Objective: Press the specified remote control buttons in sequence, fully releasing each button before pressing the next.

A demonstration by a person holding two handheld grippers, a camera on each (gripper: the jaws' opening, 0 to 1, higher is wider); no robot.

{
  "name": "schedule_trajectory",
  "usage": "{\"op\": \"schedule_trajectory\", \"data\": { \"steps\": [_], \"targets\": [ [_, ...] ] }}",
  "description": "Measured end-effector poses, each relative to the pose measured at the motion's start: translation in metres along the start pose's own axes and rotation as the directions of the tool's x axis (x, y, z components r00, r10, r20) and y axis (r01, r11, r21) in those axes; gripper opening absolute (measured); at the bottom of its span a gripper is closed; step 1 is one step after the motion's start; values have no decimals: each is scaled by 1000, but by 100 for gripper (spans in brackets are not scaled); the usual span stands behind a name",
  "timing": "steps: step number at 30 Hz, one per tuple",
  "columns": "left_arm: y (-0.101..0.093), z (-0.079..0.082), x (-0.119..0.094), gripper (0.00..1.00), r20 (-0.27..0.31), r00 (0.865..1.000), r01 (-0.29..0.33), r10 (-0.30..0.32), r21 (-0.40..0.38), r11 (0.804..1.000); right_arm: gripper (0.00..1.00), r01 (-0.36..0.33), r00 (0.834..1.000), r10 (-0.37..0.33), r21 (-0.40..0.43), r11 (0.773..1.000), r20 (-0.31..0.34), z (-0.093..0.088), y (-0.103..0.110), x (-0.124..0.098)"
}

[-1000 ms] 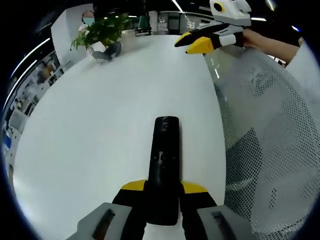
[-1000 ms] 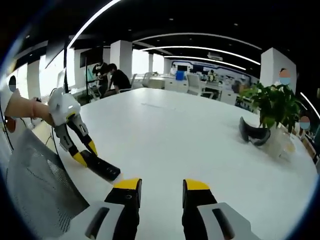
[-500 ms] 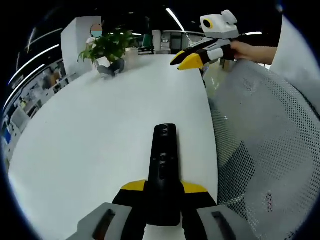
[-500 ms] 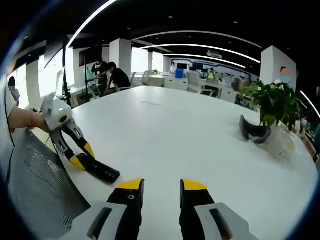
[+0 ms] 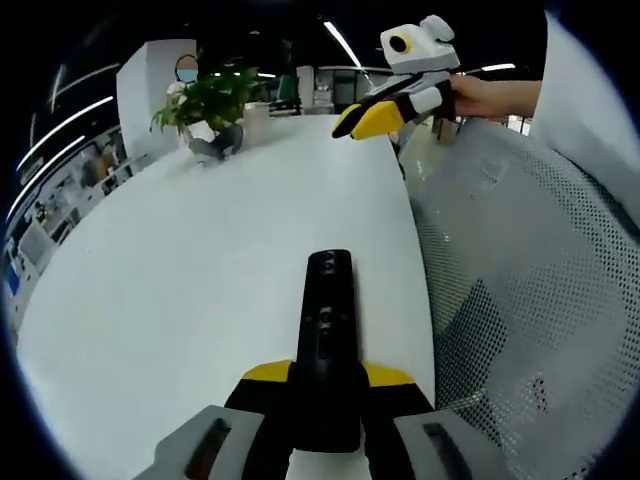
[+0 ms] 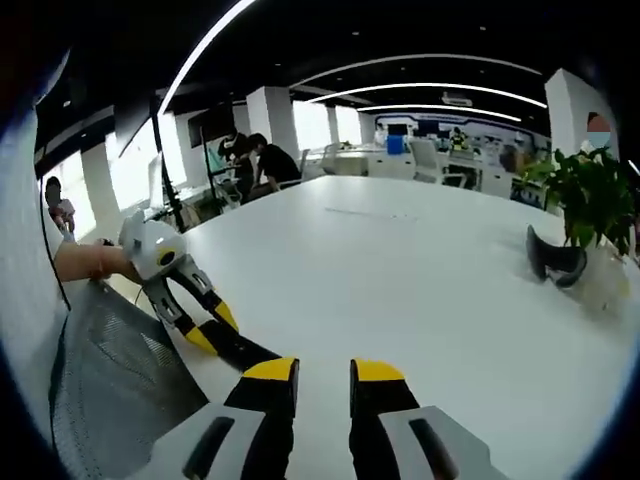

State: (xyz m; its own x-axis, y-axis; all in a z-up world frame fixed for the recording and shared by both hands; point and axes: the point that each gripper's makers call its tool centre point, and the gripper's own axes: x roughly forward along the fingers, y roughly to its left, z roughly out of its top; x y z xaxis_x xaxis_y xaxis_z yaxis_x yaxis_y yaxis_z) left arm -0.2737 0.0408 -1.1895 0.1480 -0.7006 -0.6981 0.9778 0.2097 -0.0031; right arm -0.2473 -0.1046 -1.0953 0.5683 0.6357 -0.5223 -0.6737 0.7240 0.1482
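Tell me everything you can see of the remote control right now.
The remote control is a slim black bar, plastic by its look, with small dark buttons along its upper face, too small to read. Its near end is clamped between the yellow-tipped jaws of the left hand-held gripper; its far end points out over the white table. In the right gripper view it shows partly, held by that same hand-held gripper at the table's edge.

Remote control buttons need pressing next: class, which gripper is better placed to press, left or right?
Probably the right gripper: its fingers are empty, apart and free above the white table. The left gripper is shut on the remote control, steadying it.
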Motion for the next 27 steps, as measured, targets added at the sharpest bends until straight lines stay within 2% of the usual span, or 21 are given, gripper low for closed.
{"op": "schedule_trajectory", "data": {
  "steps": [4, 5, 8, 11, 14, 15, 19, 22, 24, 27],
  "targets": [
    [0, 0, 0, 24, 23, 1000, 11, -11, 12, 1000, 13, -89, 996, 89, -1, 996, -24, 7, 9, 11],
    [-1, 0, 0, 24, 29, 999, 18, -18, 19, 1000, 12, -130, 991, 129, -6, 992, -39, 8, 14, 15],
    [-1, 0, 0, 24, 36, 999, 34, -35, 38, 999, 11, -197, 977, 193, -44, 979, -87, 9, 21, 25],
    [-1, -1, 1, 24, 44, 998, 49, -51, 60, 997, 9, -271, 956, 255, -98, 958, -147, 8, 32, 35],
    [-3, -1, 1, 24, 44, 996, 80, -84, 93, 992, 8, -344, 927, 312, -137, 929, -208, 3, 44, 43],
    [-4, -1, 1, 24, 42, 994, 92, -97, 109, 990, 8, -377, 912, 337, -154, 913, -235, 0, 49, 45],
    [-9, -3, 2, 24, 27, 989, 138, -144, 155, 978, 6, -445, 875, 375, -204, 872, -307, -10, 62, 49],
    [-10, -2, 2, 24, 10, 987, 157, -161, 180, 971, 4, -484, 846, 369, -262, 835, -385, -25, 67, 49],
    [-11, -2, 3, 25, 0, 988, 149, -152, 182, 972, 3, -494, 838, 362, -285, 821, -408, -31, 70, 48],
    [-10, -3, 3, 25, 13, 989, 142, -146, 159, 977, 2, -506, 831, 368, -289, 813, -417, -35, 74, 47]
  ]
}}
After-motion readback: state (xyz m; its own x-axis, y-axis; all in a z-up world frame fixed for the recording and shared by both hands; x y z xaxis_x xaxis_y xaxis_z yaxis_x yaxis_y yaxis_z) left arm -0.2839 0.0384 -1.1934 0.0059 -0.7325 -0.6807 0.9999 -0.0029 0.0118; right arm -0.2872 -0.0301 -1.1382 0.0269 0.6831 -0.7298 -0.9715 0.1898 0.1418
